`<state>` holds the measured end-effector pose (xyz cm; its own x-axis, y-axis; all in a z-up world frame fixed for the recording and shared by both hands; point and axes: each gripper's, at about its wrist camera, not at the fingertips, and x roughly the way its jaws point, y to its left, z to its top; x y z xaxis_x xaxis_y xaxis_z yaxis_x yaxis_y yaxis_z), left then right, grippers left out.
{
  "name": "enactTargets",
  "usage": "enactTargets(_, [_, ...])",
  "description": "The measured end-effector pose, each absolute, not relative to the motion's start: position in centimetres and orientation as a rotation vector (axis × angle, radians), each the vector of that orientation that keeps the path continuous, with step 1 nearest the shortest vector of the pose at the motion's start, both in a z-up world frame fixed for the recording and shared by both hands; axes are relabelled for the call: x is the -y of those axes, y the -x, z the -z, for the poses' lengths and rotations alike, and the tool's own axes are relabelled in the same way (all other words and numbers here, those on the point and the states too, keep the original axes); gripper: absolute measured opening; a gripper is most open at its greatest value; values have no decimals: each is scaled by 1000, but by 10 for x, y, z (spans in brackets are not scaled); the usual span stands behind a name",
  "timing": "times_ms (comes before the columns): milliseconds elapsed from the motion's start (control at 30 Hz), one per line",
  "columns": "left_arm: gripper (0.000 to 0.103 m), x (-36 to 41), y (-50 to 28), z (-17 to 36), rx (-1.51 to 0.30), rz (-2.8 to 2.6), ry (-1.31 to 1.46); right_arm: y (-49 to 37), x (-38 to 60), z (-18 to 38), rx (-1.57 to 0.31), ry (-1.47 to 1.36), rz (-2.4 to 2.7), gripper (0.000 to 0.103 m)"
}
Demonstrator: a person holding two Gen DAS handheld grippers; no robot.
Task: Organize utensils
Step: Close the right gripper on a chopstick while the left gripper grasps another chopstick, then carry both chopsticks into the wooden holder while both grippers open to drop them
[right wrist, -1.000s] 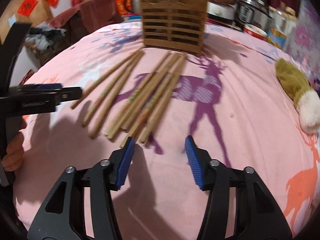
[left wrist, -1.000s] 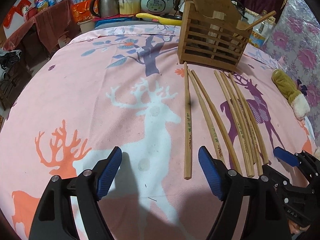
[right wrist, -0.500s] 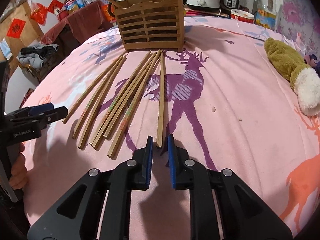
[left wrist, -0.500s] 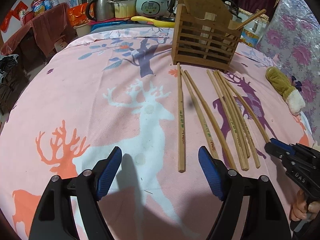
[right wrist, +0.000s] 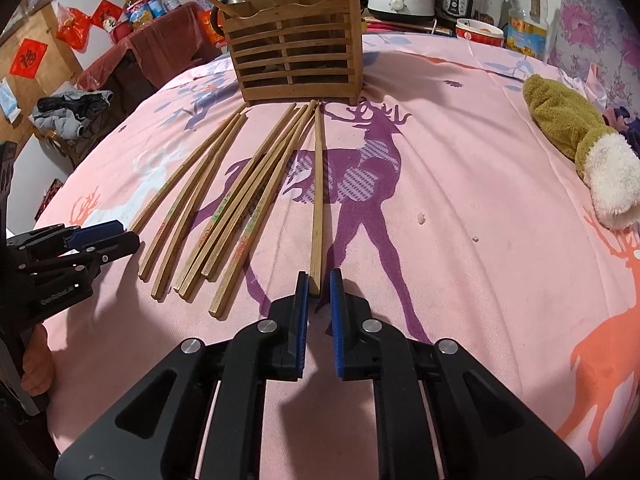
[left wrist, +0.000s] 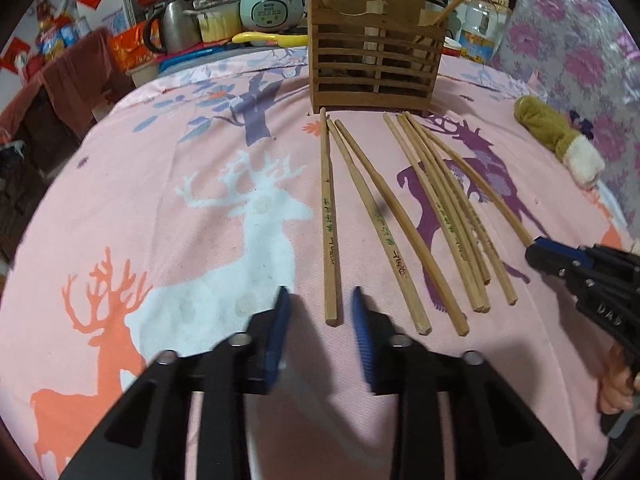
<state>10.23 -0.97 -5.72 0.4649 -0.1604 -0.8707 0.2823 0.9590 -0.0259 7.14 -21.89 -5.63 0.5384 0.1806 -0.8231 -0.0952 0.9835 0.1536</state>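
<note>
Several wooden chopsticks lie fanned on the pink deer cloth in front of a slatted wooden holder (left wrist: 376, 76) (right wrist: 296, 60). My left gripper (left wrist: 322, 318) is closing around the near end of the leftmost chopstick (left wrist: 329, 216); its pads stand clear of it on both sides. My right gripper (right wrist: 319, 292) is closing on the near end of the rightmost chopstick (right wrist: 318, 192), which lies apart from the others, and a thin gap shows at the right pad. Each gripper shows in the other view: the right gripper (left wrist: 538, 250) and the left gripper (right wrist: 116, 236).
An olive and white plush mitt (left wrist: 556, 136) (right wrist: 576, 128) lies at the right of the table. Behind the holder stand a rice cooker (left wrist: 268, 8), a kettle, pots and an oil bottle (right wrist: 528, 20). A few chopsticks stand inside the holder.
The left jaws have narrowed from wide apart to either side of the leftmost chopstick's end. The right gripper shifted to the rightmost chopstick, now apart from the bundle, and its jaws narrowed around the end.
</note>
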Motion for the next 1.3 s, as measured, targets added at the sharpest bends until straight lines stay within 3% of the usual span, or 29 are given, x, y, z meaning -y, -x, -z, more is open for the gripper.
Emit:
enactTargets(67, [6, 11, -102, 57, -1050, 284, -130, -71, 219, 56, -986, -85, -162, 11])
enactTargets(100, [6, 10, -102, 56, -1047, 282, -128, -70, 218, 56, -981, -73, -157, 7])
enactTargets(433, [6, -3, -89, 22, -863, 249, -82, -56, 229, 28, -834, -104, -131, 6])
enactTargets(800, [6, -16, -84, 0, -802, 244, -9, -35, 239, -11, -633, -158, -144, 6])
enactTargets(1300, [6, 0, -70, -104, -656, 279, -52, -14, 240, -90, -469, -148, -159, 6])
